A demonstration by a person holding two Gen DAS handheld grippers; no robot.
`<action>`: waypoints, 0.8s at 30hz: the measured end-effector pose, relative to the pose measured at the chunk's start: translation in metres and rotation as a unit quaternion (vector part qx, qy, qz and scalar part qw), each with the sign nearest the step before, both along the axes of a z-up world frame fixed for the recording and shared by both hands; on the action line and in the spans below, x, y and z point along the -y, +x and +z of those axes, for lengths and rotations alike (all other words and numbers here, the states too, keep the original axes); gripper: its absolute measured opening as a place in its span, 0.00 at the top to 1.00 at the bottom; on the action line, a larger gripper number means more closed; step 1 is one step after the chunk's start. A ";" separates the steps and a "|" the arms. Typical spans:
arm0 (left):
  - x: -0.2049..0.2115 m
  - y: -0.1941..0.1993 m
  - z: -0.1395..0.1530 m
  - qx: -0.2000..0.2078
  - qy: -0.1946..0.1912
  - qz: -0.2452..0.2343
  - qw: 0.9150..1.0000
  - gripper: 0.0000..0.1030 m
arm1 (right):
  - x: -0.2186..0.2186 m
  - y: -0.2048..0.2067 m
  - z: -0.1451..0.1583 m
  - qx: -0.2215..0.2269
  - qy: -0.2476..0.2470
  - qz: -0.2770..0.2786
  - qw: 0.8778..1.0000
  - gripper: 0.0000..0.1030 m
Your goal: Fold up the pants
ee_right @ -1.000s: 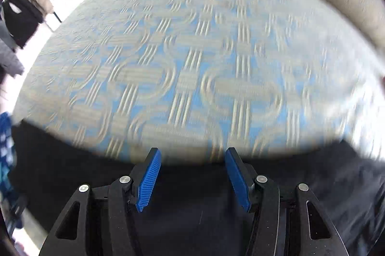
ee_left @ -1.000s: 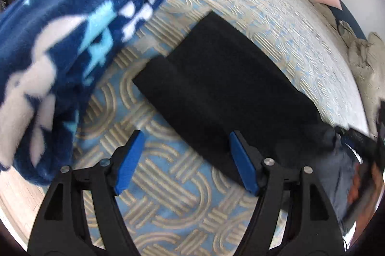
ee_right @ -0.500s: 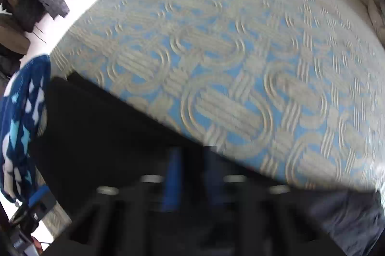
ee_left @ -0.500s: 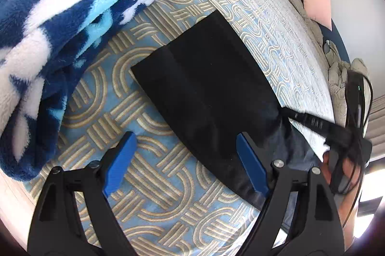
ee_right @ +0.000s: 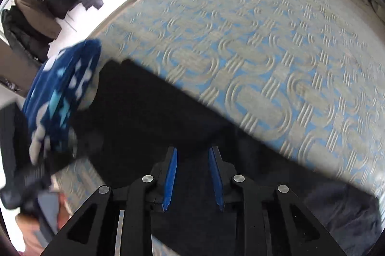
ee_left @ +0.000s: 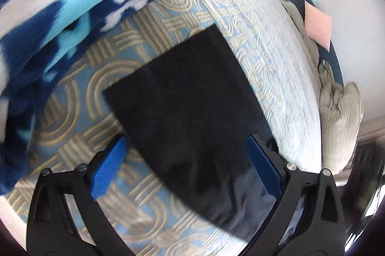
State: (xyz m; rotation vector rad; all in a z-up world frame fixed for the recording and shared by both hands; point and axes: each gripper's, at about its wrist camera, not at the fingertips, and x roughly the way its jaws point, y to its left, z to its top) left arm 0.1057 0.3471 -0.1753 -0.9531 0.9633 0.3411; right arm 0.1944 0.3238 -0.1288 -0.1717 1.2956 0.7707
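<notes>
Jaws of left gripper (ee_left: 186,165) spread wide, pants (ee_left: 190,101) lying between and ahead, long axis running away across bed (ee_left: 276,58). Right gripper (ee_right: 192,177) part-open, empty, over near pants end, judged nearer.

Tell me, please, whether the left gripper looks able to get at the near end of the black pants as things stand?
Probably yes. The left gripper has its jaws wide open, straddling the black pants, which lie flat on the patterned bedspread. The blue fleece blanket sits off to the side, not between them.
</notes>
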 end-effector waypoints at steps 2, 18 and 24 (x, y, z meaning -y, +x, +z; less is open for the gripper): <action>-0.005 0.002 0.001 -0.009 0.005 0.002 1.000 0.78 | 0.012 -0.019 -0.003 -0.018 0.009 -0.008 1.000 0.73; 0.003 0.003 0.032 0.080 0.025 -0.033 0.996 0.95 | 0.082 -0.034 -0.037 -0.063 0.031 -0.090 0.993 0.73; 0.025 0.016 0.060 0.103 0.065 -0.070 0.990 0.95 | 0.126 -0.040 -0.036 -0.074 0.048 -0.133 0.987 0.73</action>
